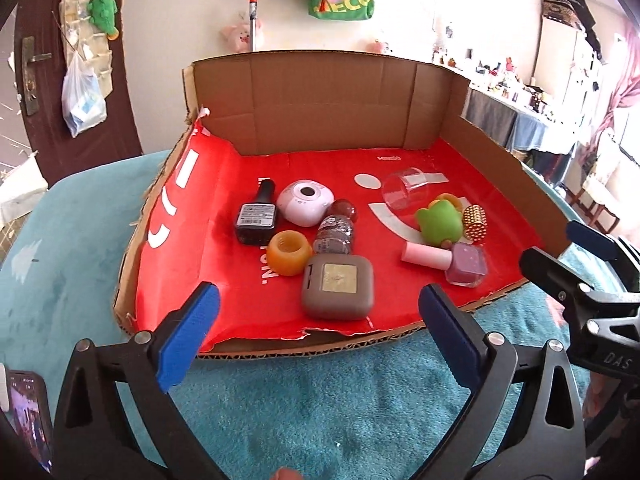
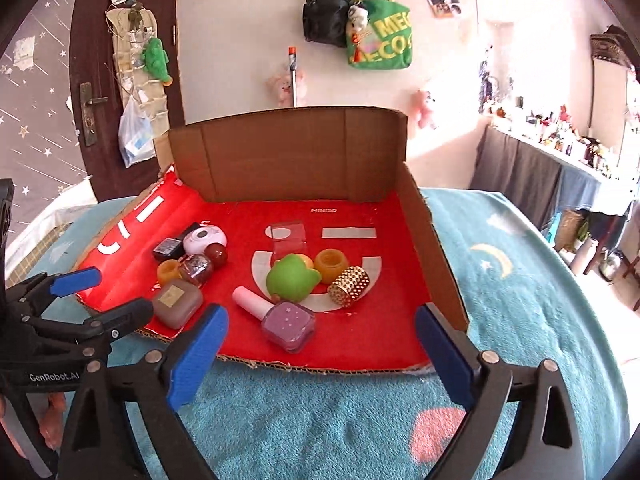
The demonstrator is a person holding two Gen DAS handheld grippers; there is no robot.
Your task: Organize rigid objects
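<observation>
A shallow cardboard tray (image 1: 484, 152) lined with red printed paper sits on a teal blanket (image 1: 320, 408). Two clusters of small items lie on the red lining.

In the left cluster, a dark nail polish bottle (image 1: 256, 220) lies on its side, touching a white round case (image 1: 306, 203). Just beside that case are a reddish-brown ball (image 1: 345, 209) and a glittery bottle (image 1: 335, 235) lying down. An amber ring-shaped jar (image 1: 289, 253) sits in front of them, and a taupe square compact (image 1: 338, 286) with a gold plate lies nearest the tray's front edge.

In the right cluster, a clear plastic cup (image 1: 404, 192) lies tipped over at the back. A green rubber frog toy (image 1: 438, 224) rests against a gold studded cylinder (image 1: 475, 224). A second amber jar (image 2: 330, 266) shows behind the frog in the right wrist view. A purple nail polish bottle with a pink cap (image 1: 448, 261) lies on its side in front.

The left gripper (image 1: 320, 336) hangs over the blanket before the tray's front edge, its blue pads spread wide with nothing between them. The right gripper (image 2: 320, 356) is likewise spread wide and empty, just short of the tray.
</observation>
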